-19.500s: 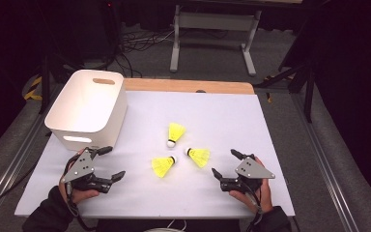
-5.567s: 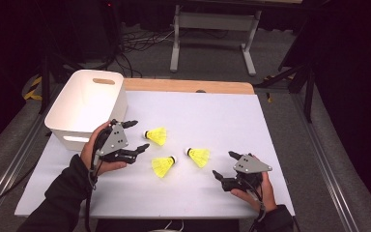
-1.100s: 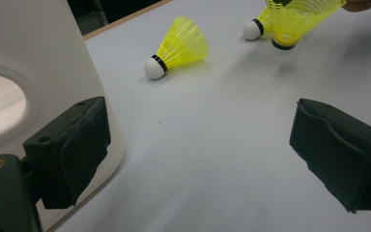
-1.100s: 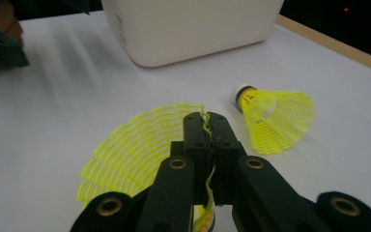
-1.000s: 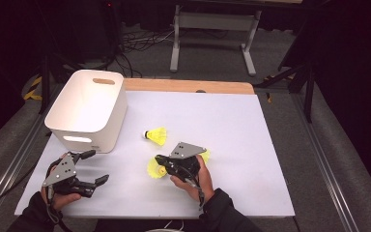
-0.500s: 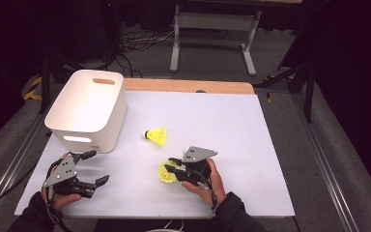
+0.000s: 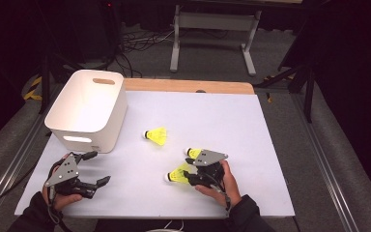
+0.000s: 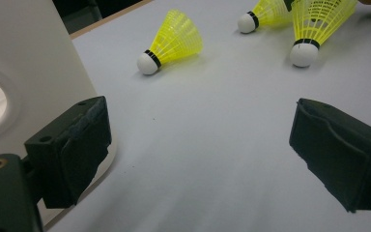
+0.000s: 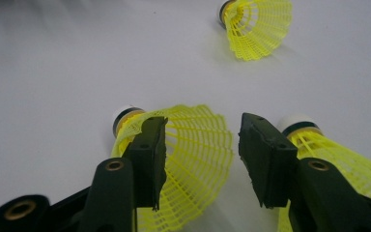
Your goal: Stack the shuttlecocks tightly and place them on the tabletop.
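Releasing shuttlecock (image 9: 193, 159) from right gripper (image 9: 202, 145), jaws just opening, half-spread; best backing out toward 6 o'clock, avoiding its skirt.

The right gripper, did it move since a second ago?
Yes. The right gripper slid right, away from the white bin, taking a shuttlecock along. Its jaws have just been opening, with the shuttlecock's skirt between them.

Dark lab or studio: white-covered table (image 7: 232, 121), floor cables (image 7: 135, 41), metal stand (image 7: 212, 29).
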